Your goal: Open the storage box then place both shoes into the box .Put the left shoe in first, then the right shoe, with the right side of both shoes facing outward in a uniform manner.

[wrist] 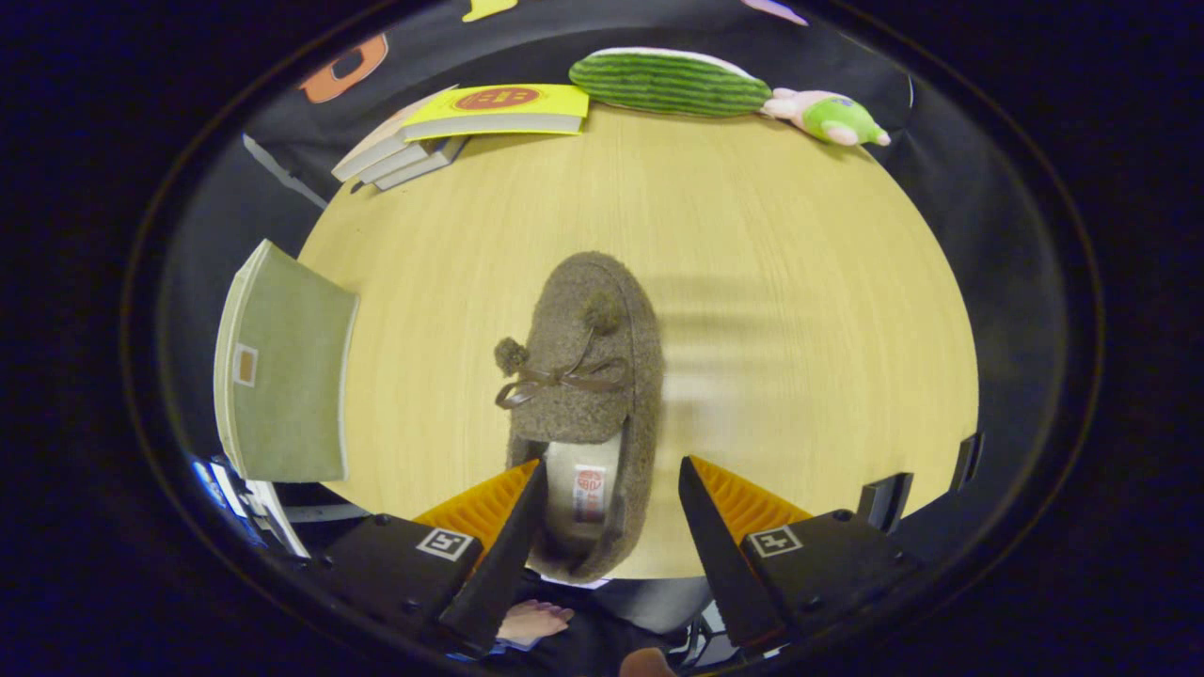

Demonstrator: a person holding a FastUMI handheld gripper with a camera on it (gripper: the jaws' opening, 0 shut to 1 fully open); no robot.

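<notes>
Slipper (585,376) sits heel-first between the spread fingers of the gripper (611,517) on the table (800,282), nothing clamped yet, so honestly closing on that floppy fuzzy heel could pinch just one wall and twist it sideways.

Pale wooden table (771,235) — dark cloth wall (282,113) behind.

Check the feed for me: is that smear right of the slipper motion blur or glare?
Gripper view: streaky ghosting on the round wooden table beside the brown fuzzy slipper looks like motion blur, not glare; fisheye bends the table rim; gripper open, heel between its jaws.
</notes>
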